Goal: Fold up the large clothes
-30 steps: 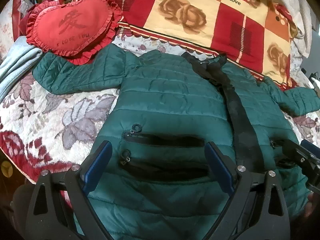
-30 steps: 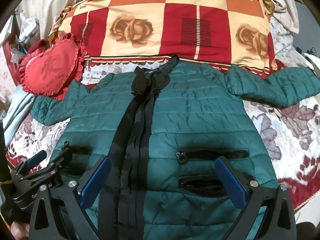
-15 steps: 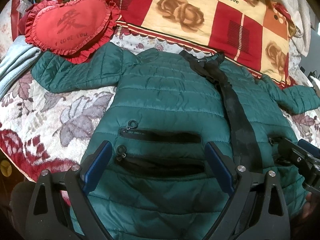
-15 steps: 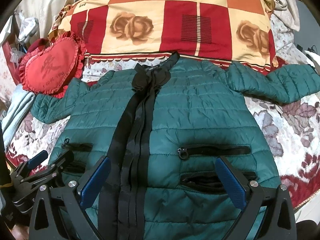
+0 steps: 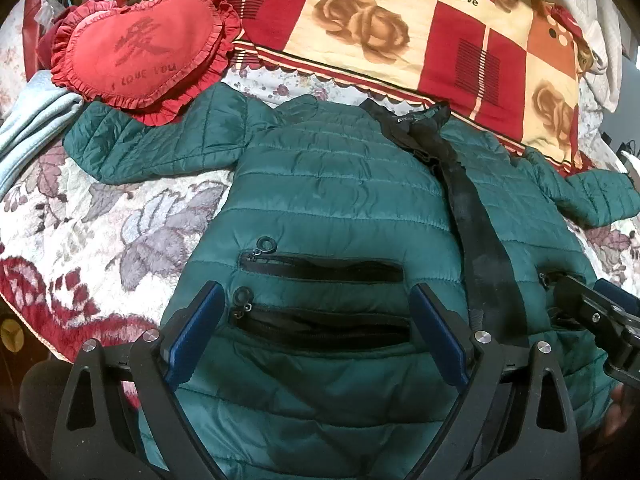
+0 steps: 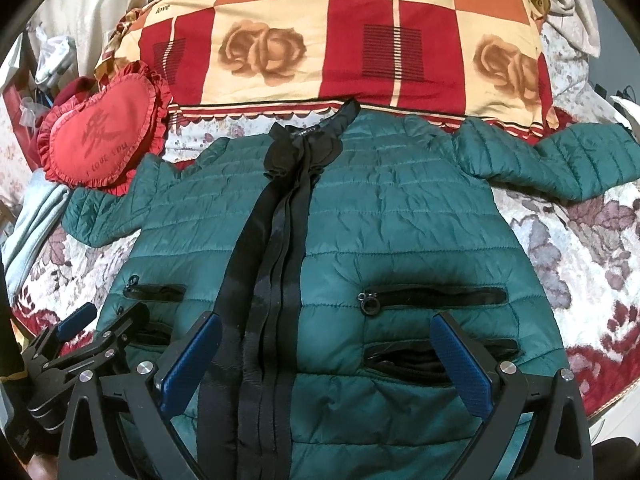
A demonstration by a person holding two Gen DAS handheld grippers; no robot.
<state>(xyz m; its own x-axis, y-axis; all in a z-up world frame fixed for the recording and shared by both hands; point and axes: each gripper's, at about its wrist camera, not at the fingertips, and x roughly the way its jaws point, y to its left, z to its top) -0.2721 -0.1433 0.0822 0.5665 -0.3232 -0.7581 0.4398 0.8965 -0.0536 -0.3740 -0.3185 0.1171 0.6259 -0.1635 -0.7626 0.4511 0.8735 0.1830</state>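
Jacket (image 5: 340,200) flat on floral bedspread (image 5: 100,232), front up (sleeves spread); heart cushion (image 5: 136,48) at 10 o'clock. Left gripper (image 5: 316,332) and right gripper (image 6: 326,354) both spread wide above the hem, grasping nothing.

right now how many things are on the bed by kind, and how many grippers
jacket: 1
heart cushion: 1
patchwork quilt: 1
folded pale blue cloth: 1
grippers: 2, left gripper, right gripper
total: 6

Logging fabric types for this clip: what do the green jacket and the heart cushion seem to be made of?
The green quilted puffer jacket looks like thin padded synthetic shell, probably nylon or polyester: slight sheen, stitched horizontal channels, fine wrinkles. The red heart-shaped ruffled cushion looks like matte woven or satin-like cloth with a gathered frill; which one is unclear.
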